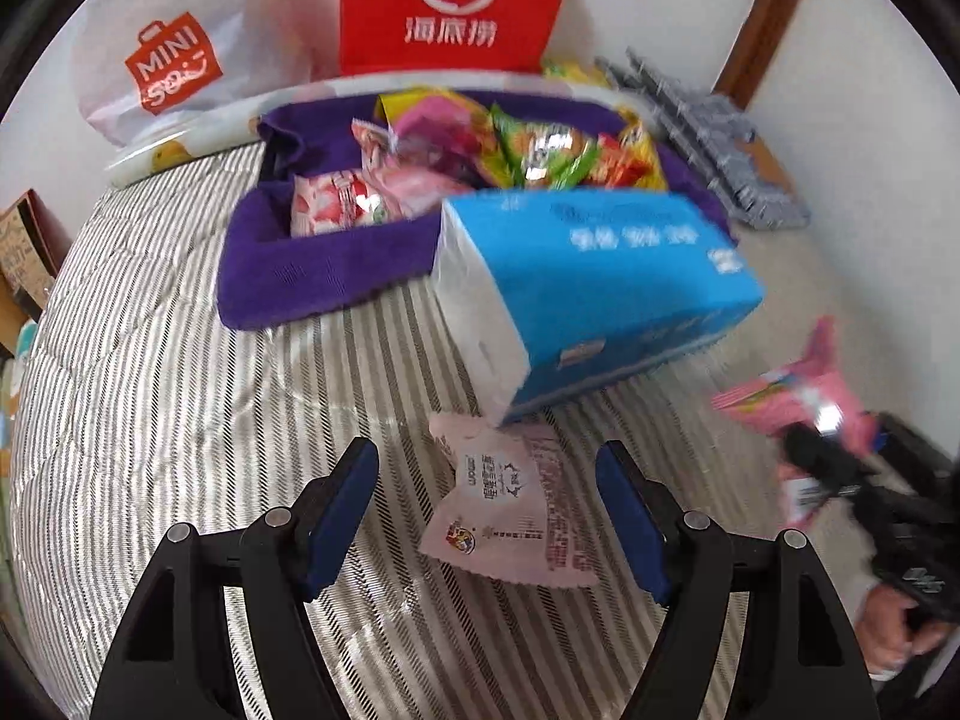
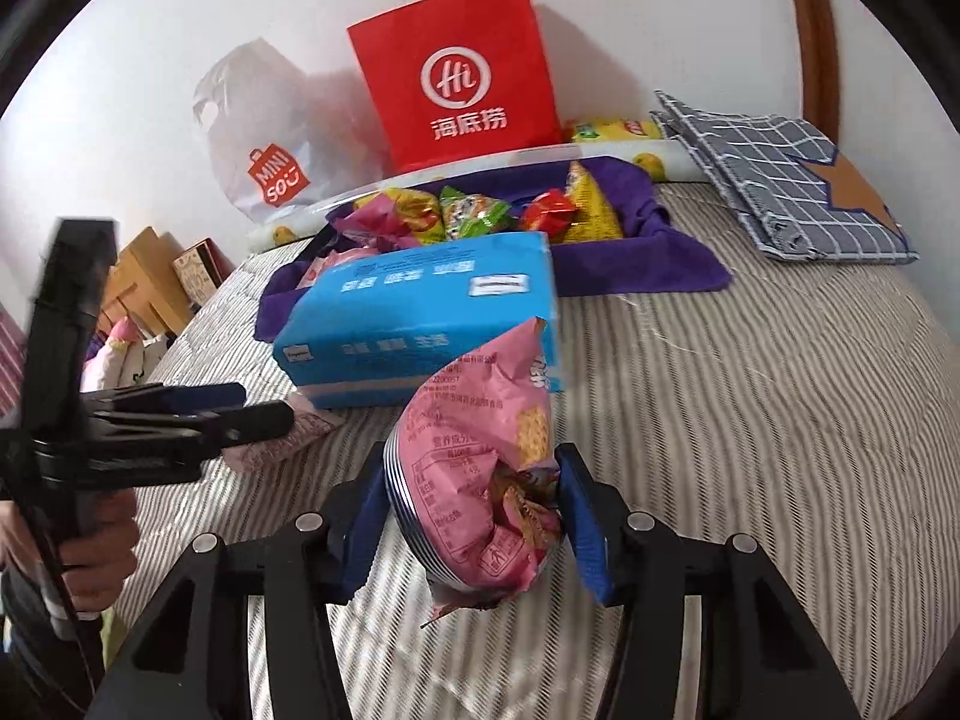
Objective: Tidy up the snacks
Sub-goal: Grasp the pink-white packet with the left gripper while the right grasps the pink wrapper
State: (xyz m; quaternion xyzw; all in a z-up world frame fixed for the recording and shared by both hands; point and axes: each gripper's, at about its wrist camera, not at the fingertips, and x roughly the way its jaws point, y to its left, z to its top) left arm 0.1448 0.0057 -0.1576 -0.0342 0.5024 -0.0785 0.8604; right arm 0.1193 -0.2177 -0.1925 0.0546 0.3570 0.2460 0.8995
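Note:
A pale pink snack packet lies flat on the striped bedcover, its top corner tucked under a blue tissue box. My left gripper hovers over it, open, one blue pad on each side and not touching. My right gripper is shut on a crumpled pink cracker bag, held up off the bed. Behind the tissue box sits a purple cloth-lined basket filled with several colourful snack packs. The left gripper shows at the left of the right wrist view, in a person's hand.
A red paper bag and a white plastic shopping bag stand against the wall behind the basket. A folded grey checked cloth lies at the back right. Cardboard boxes stand off the bed's left edge.

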